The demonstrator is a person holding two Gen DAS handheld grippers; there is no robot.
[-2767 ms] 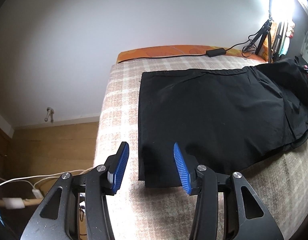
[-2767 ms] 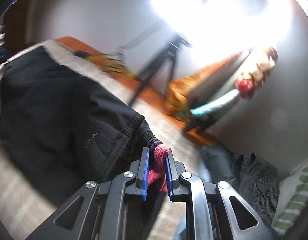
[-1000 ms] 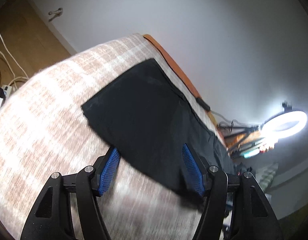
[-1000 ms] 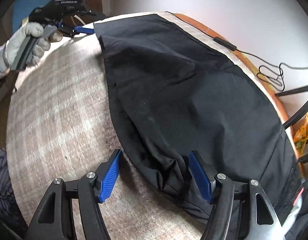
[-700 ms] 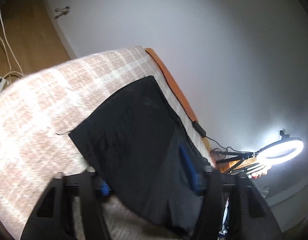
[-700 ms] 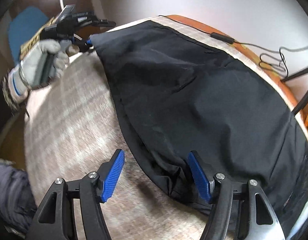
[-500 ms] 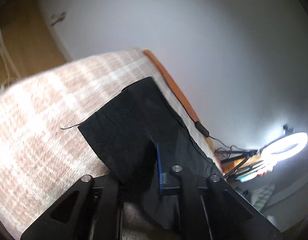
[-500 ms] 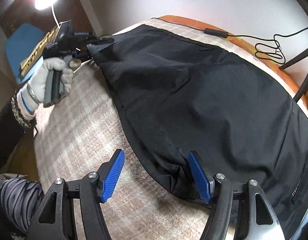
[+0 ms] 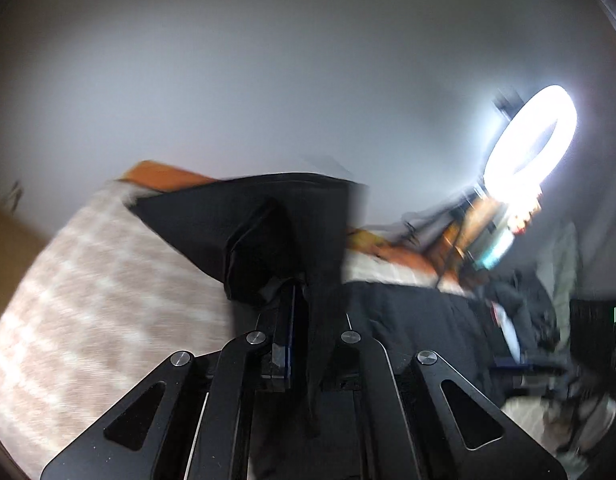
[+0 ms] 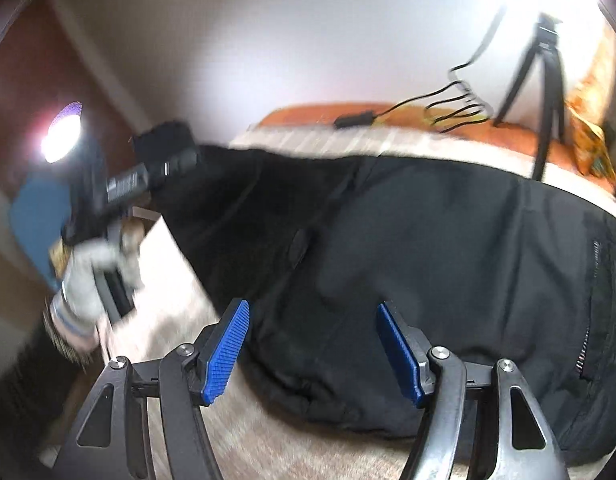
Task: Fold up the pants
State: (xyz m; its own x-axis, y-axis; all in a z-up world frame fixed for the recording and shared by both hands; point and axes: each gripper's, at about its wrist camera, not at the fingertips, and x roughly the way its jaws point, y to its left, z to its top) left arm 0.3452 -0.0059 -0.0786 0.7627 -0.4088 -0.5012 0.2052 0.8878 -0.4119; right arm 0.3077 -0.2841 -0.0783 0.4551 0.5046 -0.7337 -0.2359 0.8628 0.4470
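Black pants (image 10: 408,248) lie spread across a beige checked bed (image 10: 308,456). My left gripper (image 9: 303,300) is shut on the hem end of the pants (image 9: 259,228) and holds it lifted off the bed, the cloth hanging over the fingers. It also shows in the right wrist view (image 10: 147,180), held by a gloved hand at the left. My right gripper (image 10: 312,352) is open and empty, its blue pads either side of the near edge of the pants, just above the cloth.
A ring light (image 9: 532,140) on a tripod (image 10: 544,92) stands at the bed's far side, with a black cable and adapter (image 10: 356,120) on the orange edge. Dark clothes (image 9: 524,316) are piled at the right. A lamp (image 10: 61,138) glows at the left.
My left gripper has shut on the hem end of the pants and lifted it up and toward the waist. My right gripper has stayed open over the near edge.
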